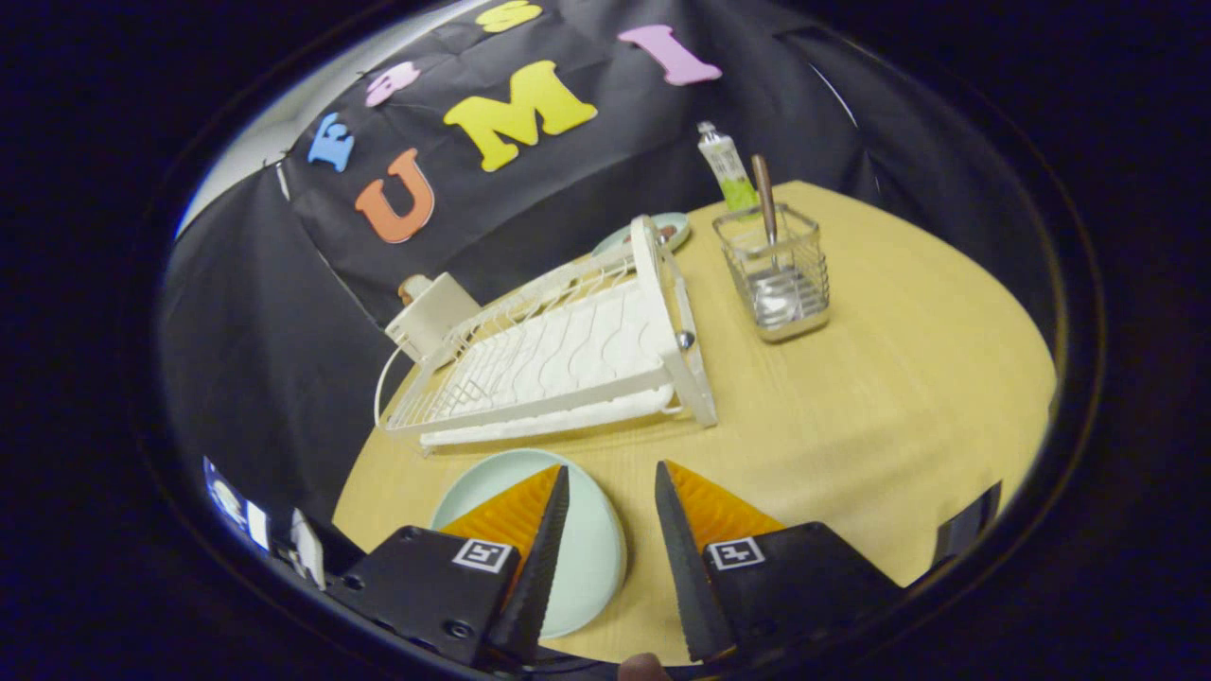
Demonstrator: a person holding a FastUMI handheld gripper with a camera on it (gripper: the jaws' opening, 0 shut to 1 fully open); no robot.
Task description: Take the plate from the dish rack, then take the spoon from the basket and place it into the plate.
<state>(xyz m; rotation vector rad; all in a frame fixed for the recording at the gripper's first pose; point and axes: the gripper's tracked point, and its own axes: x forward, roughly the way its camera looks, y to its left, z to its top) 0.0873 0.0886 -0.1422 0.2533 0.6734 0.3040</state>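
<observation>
Claw: my gripper [610,482] stands wide apart, nothing between the fingers; bare wood shows in the gap.

Fingers: the left finger [539,558] overlaps the plate in view; I cannot tell whether it touches it. The right finger [681,558] hangs over bare table.

Plate: the pale green plate [591,558] lies flat on the table, out of the rack, partly under my left finger. It sits just in front of the rack's near edge, apart from it.

Dish rack: the white dish rack [568,364] stands beyond my fingers, tilted in view, its wire slots holding nothing that I can see.

Basket: the wire basket [778,274] stands on the table to the right of the rack and farther off than its near end, well apart from the plate.

Spoon: the spoon [764,203] is upright in the basket, brown handle sticking out above the rim, bowl end down inside. It is well beyond my fingers.

Table: light wooden top [870,407], rounded edge.

Other items: a second dish [674,227] shows behind the rack's far end, mostly hidden. A tube [727,165] with a green lower part stands behind the basket near the cloth wall. A cream box-shaped object [430,312] sits at the rack's far left corner; I cannot tell what it is.
</observation>
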